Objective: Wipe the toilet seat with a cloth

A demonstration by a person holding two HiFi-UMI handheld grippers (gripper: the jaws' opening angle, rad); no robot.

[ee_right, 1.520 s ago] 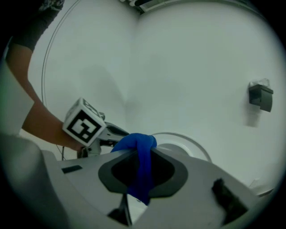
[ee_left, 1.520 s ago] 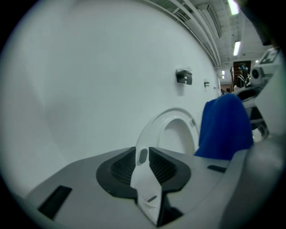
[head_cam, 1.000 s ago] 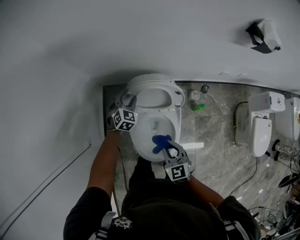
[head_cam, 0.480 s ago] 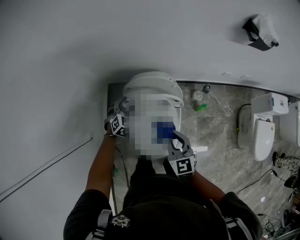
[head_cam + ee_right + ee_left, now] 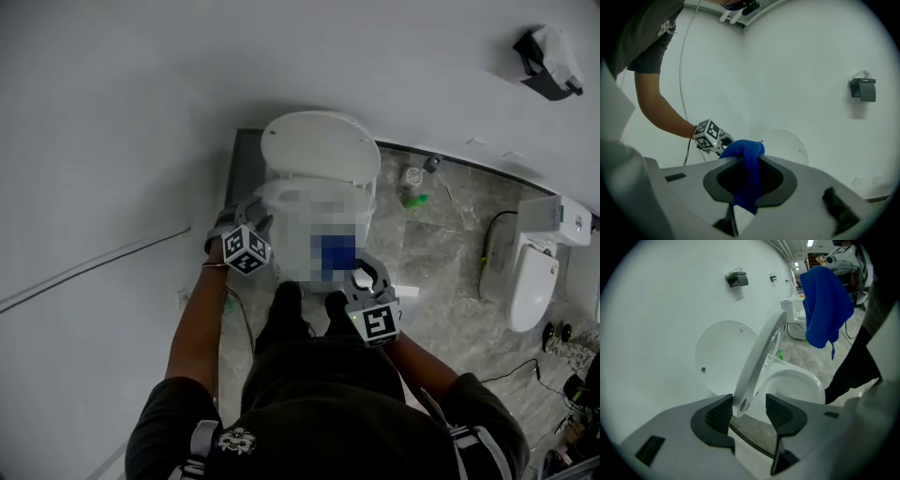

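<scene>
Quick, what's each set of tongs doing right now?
Left tongs: opening, edge of the raised toilet seat between them, not clamped.
Right tongs: closed on the blue cloth.

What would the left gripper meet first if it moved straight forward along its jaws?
The white plastic toilet seat: its raised edge stands between the opening jaws of the left gripper, seemingly unclamped, so contact would come almost at once.

Washroom mock-up, toilet, second toilet nearby
</scene>
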